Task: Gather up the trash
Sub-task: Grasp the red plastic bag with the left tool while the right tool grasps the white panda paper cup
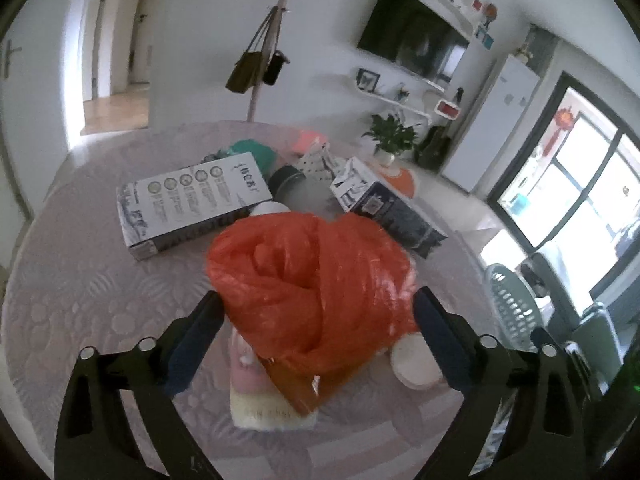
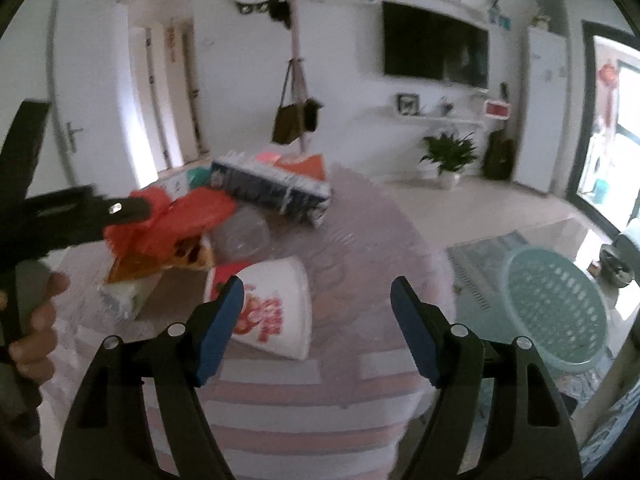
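A crumpled red plastic bag (image 1: 316,280) lies on the round table (image 1: 80,280), over a pink-and-cream packet (image 1: 260,400) and next to a white paper cup (image 1: 416,360). My left gripper (image 1: 318,304) is open, its jaws on either side of the bag; from the right wrist view it (image 2: 132,208) shows at the bag (image 2: 180,220). My right gripper (image 2: 318,292) is open and empty, just above a white paper cup with red print (image 2: 276,312) lying on its side.
Two printed cartons (image 1: 192,204) (image 1: 388,208), a dark-capped bottle (image 1: 296,188) and a clear bottle (image 2: 240,236) lie further back on the table. A teal perforated basket (image 2: 556,308) stands on the floor to the right of the table.
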{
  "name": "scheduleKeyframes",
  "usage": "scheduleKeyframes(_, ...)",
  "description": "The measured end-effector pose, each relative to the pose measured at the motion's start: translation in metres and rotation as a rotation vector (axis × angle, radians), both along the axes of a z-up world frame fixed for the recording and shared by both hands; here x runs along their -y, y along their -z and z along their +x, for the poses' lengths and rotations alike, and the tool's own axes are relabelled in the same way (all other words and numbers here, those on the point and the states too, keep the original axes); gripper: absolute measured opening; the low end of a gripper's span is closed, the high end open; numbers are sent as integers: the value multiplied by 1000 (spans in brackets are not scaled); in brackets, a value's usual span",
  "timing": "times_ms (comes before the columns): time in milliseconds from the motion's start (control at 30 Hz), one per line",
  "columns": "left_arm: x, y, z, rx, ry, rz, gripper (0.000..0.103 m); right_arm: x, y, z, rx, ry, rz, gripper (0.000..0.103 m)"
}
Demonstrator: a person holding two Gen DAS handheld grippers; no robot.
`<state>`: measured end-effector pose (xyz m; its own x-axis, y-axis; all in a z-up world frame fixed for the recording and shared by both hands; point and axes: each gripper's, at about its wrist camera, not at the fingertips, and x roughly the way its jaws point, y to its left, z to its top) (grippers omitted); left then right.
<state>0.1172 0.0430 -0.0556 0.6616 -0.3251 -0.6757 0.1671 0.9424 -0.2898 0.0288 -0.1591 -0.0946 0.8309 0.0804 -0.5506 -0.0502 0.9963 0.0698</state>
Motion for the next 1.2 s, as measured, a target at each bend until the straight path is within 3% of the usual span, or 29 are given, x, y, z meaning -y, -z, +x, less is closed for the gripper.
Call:
scheduleKeyframes(100,5,7,7,-40,-11,53,69,-10,10,9,-49,-55,45,87)
scheduleKeyframes(233,3,7,0,-21,-24,77,55,-20,21,29,-142,-116,88,88)
scheduleKeyframes(400,-9,-2,-8,10,-32,16,51,-23,34,52,-244,-123,133,88)
scheduleKeyframes(567,-15,-19,-22,81,-46,-13,50,-21,38,63,-270,-126,137,88)
scheduleKeyframes(700,-20,-34,-30,130,-72,-13,50,-13,38,66,-273,-149,180,72)
scheduleKeyframes(833,-21,-44,-35,146,-104,-28,50,-8,27,58,-217,-127,145,72)
scheduleKeyframes(1033,3,-61,-42,163,-76,-20,50,25,-4,33,-114,-62,139,72)
scheduleKeyframes(1200,58,-78,-41,196,33,-39,50,86,-22,27,-53,62,140,72)
